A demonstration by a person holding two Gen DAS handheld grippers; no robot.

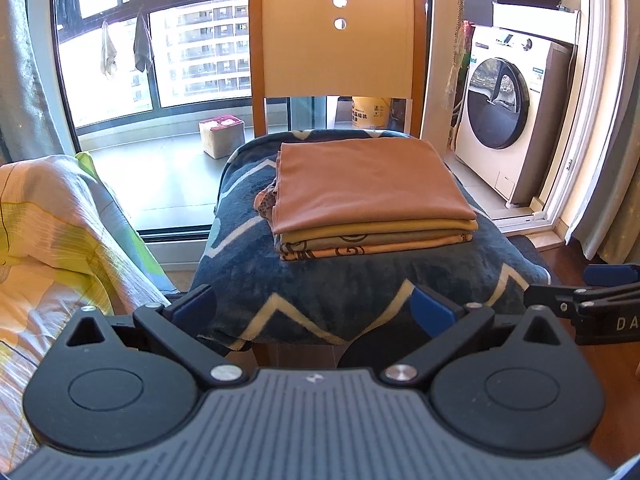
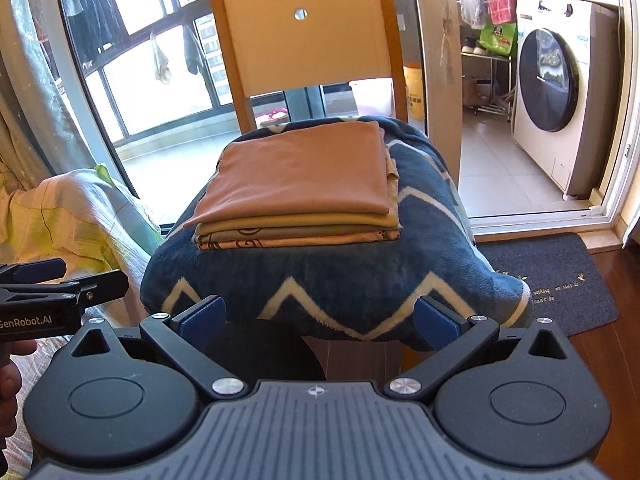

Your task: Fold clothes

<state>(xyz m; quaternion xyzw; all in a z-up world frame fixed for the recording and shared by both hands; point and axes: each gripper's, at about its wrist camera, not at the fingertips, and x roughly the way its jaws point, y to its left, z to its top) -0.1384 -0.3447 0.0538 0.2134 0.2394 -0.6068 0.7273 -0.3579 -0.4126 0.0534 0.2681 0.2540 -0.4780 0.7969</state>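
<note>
We are holding left claw (image 1: pixel 314 308) and right claw (image 2: pixel 318 316) spread, empty | stack (image 1: pixel 370 196) is lying ahead of both, on blanket (image 1: pixel 360 284) | risk: a low approach snagging blanket, tipping stack.

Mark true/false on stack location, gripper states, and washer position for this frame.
1. The folded stack lies on the blue blanket draped over the chair. True.
2. The left gripper is clamped on the stack. False: it is open, empty, short of the cloth.
3. The right gripper is open. True.
4. The washing machine stands left of the chair. False: it stands to the right.
5. The stack's top layer is blue. False: it is plain brown-orange.
</note>
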